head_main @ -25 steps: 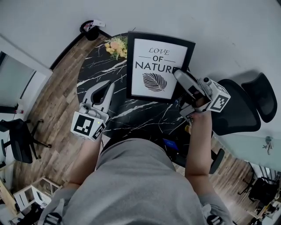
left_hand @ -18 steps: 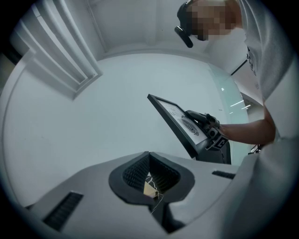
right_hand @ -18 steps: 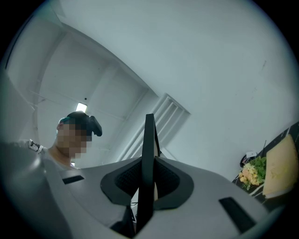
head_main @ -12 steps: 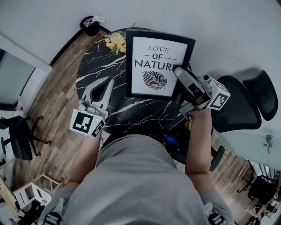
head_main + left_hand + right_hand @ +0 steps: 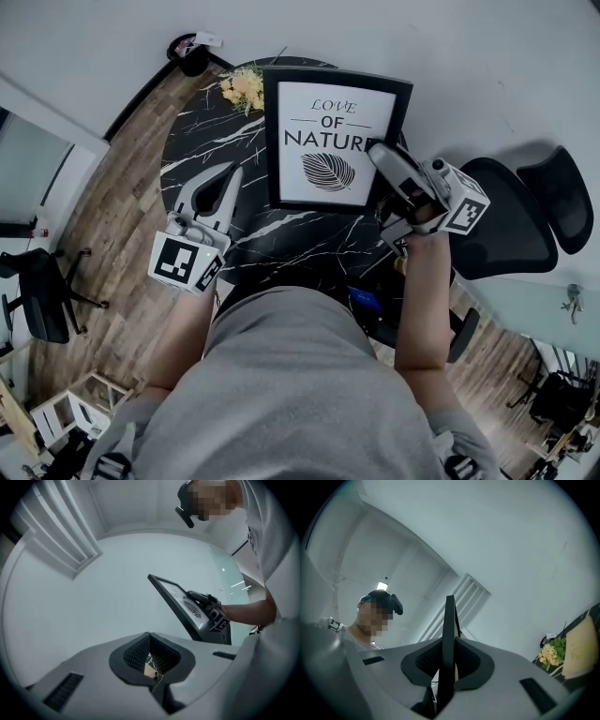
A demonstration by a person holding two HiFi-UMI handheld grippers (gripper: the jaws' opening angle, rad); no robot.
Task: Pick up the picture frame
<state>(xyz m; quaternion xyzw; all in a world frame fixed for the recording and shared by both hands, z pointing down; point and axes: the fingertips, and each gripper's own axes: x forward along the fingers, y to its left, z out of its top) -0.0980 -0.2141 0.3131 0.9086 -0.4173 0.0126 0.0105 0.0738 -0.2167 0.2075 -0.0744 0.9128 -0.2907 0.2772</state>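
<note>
The picture frame (image 5: 333, 131) is showing a thin black border around a white print that is reading "LOVE OF NATURE" above a dark leaf. It is sitting tilted over the black marbled table (image 5: 281, 246), and its right edge is running straight between the jaws of the right gripper (image 5: 382, 157). In the right gripper view that edge (image 5: 449, 634) is rising as a dark vertical strip with both pads pressing against it, so the jaws are pinching the frame. Whether its lower edge is touching the table cannot be told. The right forearm is reaching forward from the body, and the gripper is angling upward. The left gripper (image 5: 231, 178) is pointing level over the table, well to the left of the frame, its jaws pressed together with nothing between them. Beyond its jaw tips, yellow flowers (image 5: 244, 86) are lying at the table's far rim.
</note>
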